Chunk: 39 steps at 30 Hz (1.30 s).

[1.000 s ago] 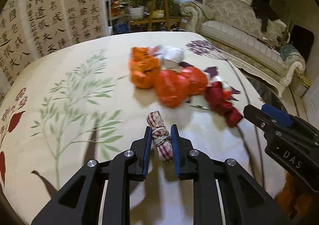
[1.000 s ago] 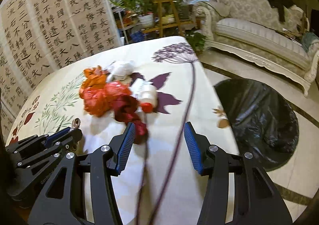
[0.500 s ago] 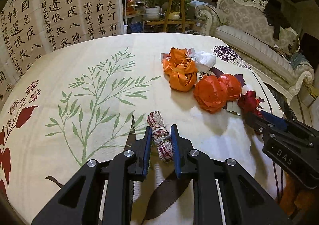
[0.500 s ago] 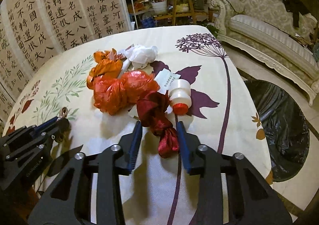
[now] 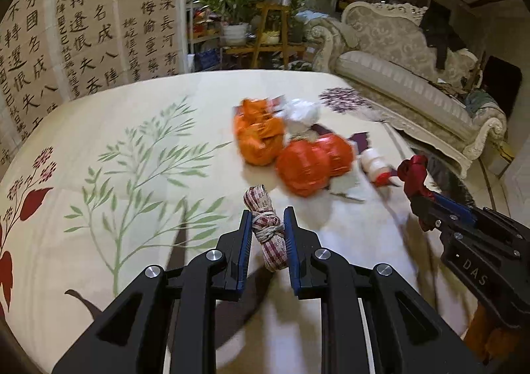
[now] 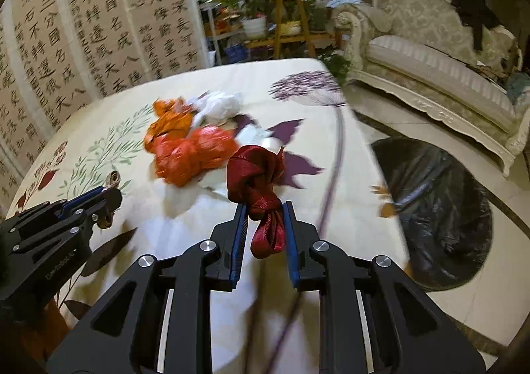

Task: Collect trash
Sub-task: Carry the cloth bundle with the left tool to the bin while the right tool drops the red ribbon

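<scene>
Right gripper (image 6: 264, 218) clamped on dark red knotted ribbon (image 6: 256, 177), knot bulging above fingers (image 6: 239, 231), tail hanging between them. Left gripper (image 6: 99, 200) at lower left, gripping striped bundle (image 6: 113, 179), mostly hidden. On counter (image 6: 351, 208) with floral cloth: red-orange bag (image 6: 192, 155), orange bag (image 6: 170, 122) behind it, touching; white crumpled bag (image 6: 218, 104) just beside. Black trash bag (image 6: 440, 208) on floor right of counter. Sofa (image 6: 437, 72) beyond.

Dim, warm indoor light. Both views show heavy fisheye bending and dark vignetted corners. The orange bags (image 5: 285, 148) at frame center smear with motion blur; dark shadows fall across the tablecloth (image 5: 99, 129) at lower center.
</scene>
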Each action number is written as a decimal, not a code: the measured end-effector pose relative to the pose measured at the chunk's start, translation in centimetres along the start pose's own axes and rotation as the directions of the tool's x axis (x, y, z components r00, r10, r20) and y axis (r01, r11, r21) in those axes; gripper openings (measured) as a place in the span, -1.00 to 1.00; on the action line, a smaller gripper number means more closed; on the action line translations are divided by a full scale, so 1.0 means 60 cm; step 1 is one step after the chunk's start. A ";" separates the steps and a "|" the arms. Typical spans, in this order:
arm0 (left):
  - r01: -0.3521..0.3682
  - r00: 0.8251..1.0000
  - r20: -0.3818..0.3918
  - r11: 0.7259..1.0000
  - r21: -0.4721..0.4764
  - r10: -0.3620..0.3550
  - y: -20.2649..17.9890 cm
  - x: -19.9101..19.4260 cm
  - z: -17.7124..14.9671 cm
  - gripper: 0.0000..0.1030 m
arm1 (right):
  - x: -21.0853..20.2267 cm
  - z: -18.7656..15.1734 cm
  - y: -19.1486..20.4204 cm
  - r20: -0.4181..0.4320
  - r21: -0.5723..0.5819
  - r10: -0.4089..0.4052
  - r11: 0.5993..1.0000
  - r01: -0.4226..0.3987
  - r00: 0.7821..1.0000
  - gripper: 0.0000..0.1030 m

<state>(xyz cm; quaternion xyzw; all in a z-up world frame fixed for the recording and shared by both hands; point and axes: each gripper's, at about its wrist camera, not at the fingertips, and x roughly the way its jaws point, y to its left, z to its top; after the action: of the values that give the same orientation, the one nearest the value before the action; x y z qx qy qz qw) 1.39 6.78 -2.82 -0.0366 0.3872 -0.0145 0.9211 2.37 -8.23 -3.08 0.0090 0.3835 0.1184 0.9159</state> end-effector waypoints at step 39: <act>0.165 0.984 0.012 0.931 0.326 -0.178 -0.325 0.116 0.084 -0.60 | 0.003 -0.006 -0.293 0.041 0.288 -0.270 0.925 0.247 0.962 -0.59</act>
<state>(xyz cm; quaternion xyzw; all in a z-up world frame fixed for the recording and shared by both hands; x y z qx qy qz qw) 9.87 -12.78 -2.74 0.0813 0.3555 -0.1575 0.9177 5.91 -25.32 -5.35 0.0925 0.3575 -0.0594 0.9274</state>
